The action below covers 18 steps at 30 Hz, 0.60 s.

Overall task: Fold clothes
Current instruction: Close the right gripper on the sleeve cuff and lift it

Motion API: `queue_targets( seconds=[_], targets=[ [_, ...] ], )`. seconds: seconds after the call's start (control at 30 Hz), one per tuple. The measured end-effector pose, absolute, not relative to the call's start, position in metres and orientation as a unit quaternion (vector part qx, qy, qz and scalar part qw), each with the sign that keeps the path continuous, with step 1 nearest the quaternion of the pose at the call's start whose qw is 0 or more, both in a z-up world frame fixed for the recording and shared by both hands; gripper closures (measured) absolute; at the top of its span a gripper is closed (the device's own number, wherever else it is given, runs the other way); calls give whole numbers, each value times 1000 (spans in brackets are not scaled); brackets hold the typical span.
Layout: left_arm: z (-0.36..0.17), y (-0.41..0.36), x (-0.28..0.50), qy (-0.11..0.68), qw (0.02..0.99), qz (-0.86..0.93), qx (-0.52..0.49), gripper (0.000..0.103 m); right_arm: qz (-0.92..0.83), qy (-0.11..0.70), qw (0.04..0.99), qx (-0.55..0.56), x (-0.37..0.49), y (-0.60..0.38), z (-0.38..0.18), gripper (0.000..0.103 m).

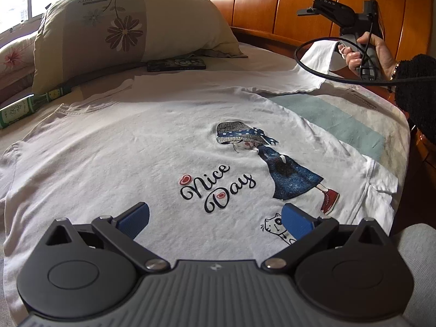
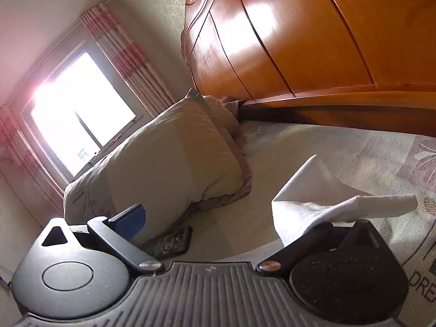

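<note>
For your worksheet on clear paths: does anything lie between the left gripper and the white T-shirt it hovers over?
Nothing visible does. The left gripper is open directly above the T-shirt. The phone and green bottle lie beyond the shirt, near the pillow.

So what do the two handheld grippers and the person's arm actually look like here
Both grippers, left and right, have ribbed grey bodies, round black side housings, black linkage arms with silver pins and blue ribbed finger pads. From outside, the right one is black with white lettering and trails a black cable. The arm wears a fuzzy black sleeve and a beaded bracelet.
</note>
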<state>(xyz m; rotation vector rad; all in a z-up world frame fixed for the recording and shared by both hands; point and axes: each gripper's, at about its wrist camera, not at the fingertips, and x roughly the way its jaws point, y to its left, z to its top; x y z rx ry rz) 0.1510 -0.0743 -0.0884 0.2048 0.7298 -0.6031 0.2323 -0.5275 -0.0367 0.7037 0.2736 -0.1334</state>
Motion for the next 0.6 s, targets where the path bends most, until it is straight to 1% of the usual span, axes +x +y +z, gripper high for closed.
queue_targets(
  seconds=[0.27,0.4,0.6],
  targets=[
    [-80,-42,147,356,883,-297,77,1,-36,156,933,324,251,-479,-15,0],
    [-74,-27,145,365,875,-304,90,1,-22,167,933,318,263,-455,-11,0],
    [-69,6,147,388,859,-330,43,1,-6,185,930,317,288,-422,-12,0]
  ],
)
